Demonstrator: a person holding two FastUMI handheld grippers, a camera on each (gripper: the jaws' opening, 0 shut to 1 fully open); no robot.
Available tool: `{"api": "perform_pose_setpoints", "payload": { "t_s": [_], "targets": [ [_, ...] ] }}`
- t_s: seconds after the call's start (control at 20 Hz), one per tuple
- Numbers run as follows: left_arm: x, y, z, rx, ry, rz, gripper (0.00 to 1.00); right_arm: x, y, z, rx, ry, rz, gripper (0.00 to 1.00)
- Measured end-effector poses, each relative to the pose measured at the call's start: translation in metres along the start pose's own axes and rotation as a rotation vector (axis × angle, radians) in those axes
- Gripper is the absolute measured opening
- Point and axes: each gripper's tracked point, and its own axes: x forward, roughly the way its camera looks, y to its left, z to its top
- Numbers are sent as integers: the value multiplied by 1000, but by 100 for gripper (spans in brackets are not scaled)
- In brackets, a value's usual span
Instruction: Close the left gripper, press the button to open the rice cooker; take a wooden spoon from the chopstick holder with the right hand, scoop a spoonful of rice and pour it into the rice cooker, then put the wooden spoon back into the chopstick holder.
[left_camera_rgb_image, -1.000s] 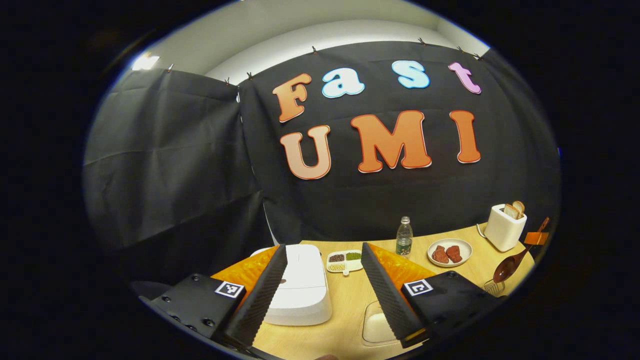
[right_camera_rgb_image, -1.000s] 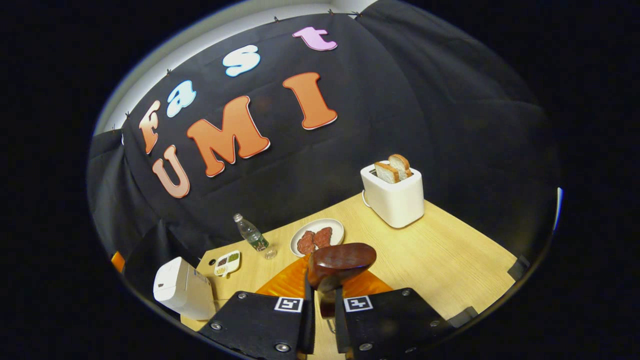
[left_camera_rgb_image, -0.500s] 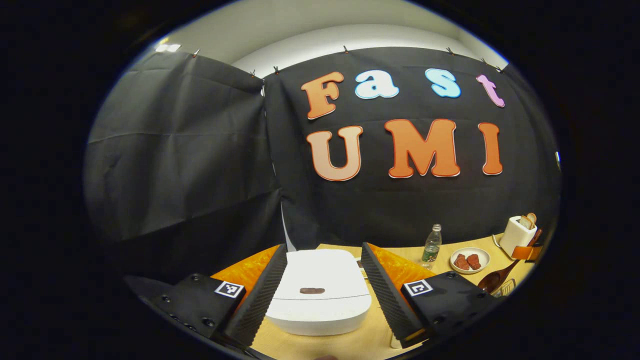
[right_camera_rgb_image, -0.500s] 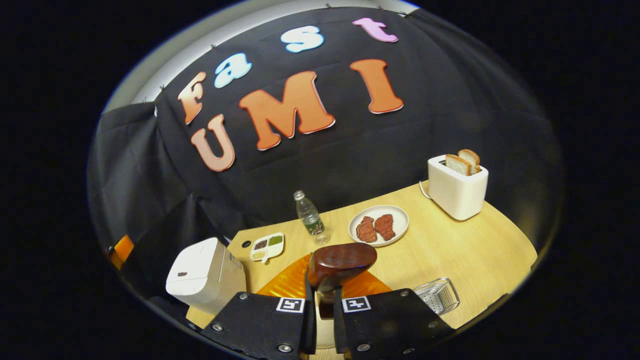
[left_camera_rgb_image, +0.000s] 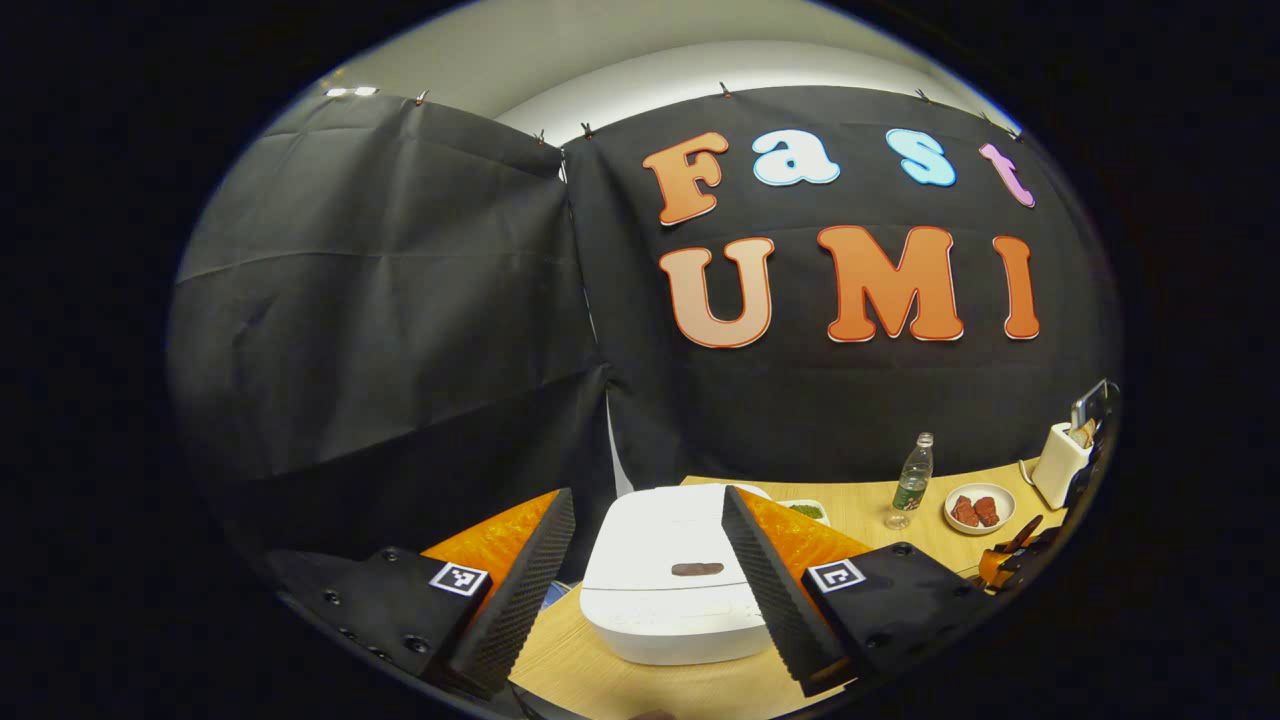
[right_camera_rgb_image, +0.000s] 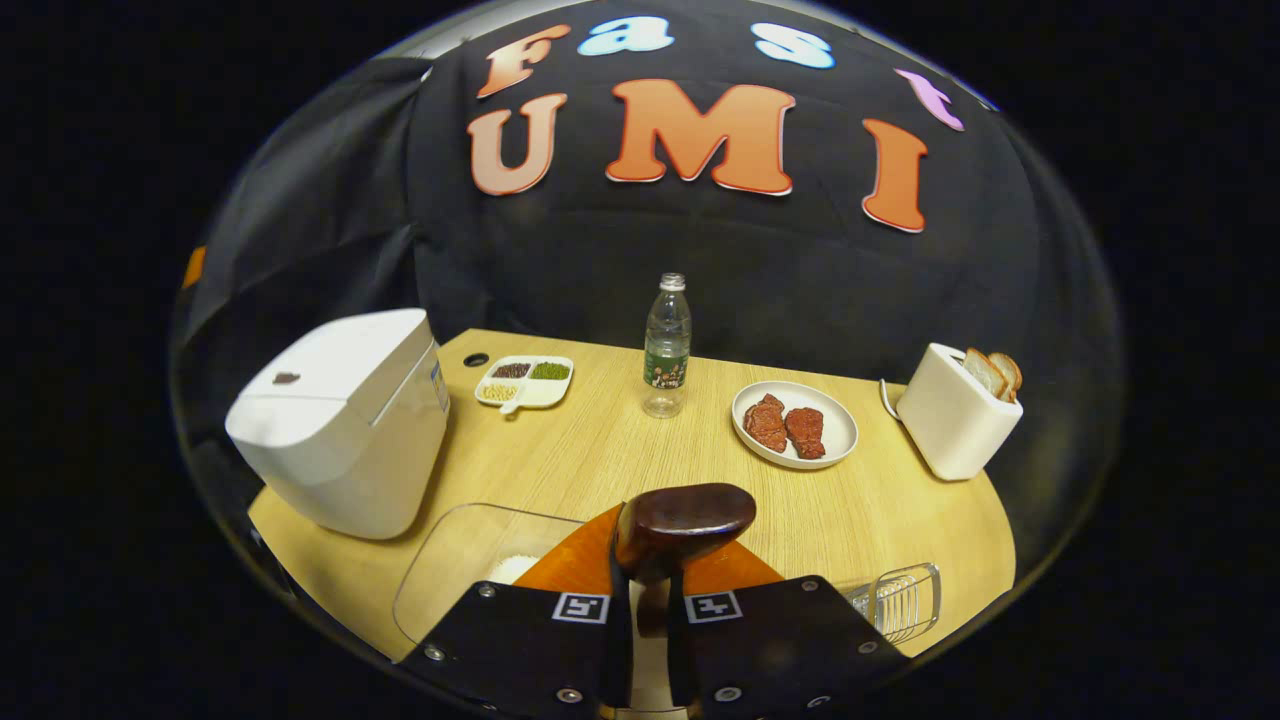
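**Grippers poised over rice cooker, spoon in hand**

Grippers framed the scene: the left gripper (left_camera_rgb_image: 648, 590) stood with its fingers spread wide and held nothing, the closed white rice cooker (left_camera_rgb_image: 680, 585) sitting between them on the wooden table (left_camera_rgb_image: 860, 510). The right gripper (right_camera_rgb_image: 645, 610) had its fingers drawn close together on the handle of the wooden spoon (right_camera_rgb_image: 683, 515), whose dark bowl rose just above the fingertips; most of the handle was hidden between the fingers. A clear container (right_camera_rgb_image: 470, 560) with some white rice lay just beside the rice cooker (right_camera_rgb_image: 340, 430), partly covered by that gripper. The wire chopstick holder (right_camera_rgb_image: 900, 600) was cut off at the lower right of the right gripper view. Farther back stood a divided dish of grains (right_camera_rgb_image: 525, 380), a water bottle (right_camera_rgb_image: 667, 345) whose green label was too small to read, a plate of meat (right_camera_rgb_image: 795, 425) and a white toaster (right_camera_rgb_image: 955, 410) with bread slices. Square coded markers showed on both grippers' bodies.
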Motion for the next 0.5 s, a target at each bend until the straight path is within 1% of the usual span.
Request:
{"api": "perform_pose_setpoints", "payload": {
  "t_s": [0.05, 0.1, 0.15, 0.2, 0.25, 0.3, 0.35, 0.4, 0.45, 0.5],
  "targets": [
    [0, 3, -3, -3, 15, 9, 100, 1, 1, -6, -56, -3, -18, 13],
    [-1, 8, -7, -5, 21, 21, 100, 1, 4, -8, -80, -5, -25, 14],
    [-1, 9, -8, -6, 24, 24, 95, 2, 8, -13, -96, -1, -22, 12],
    [0, 9, -7, -5, 25, 24, 100, 1, 8, -13, -112, -9, -23, 12],
    [0, 8, -7, -3, 26, 21, 95, 2, 10, -14, -130, -13, -18, 12],
    [-1, 5, -7, -4, 26, 16, 100, 4, 12, -15, -153, -15, -17, 12],
    [-2, 3, -6, -6, 24, 11, 95, 5, 16, -18, -175, -19, -11, 12],
    [-4, 2, -5, -6, 20, 8, 100, 5, 20, -18, -207, -28, -12, 12],
    [-5, 2, -4, -3, 17, 9, 100, 7, 24, -19, -234, -44, -11, 12],
    [-5, 3, -3, -3, 15, 12, 95, 7, 28, -19, -264, -54, -9, 12]
  ]
}}
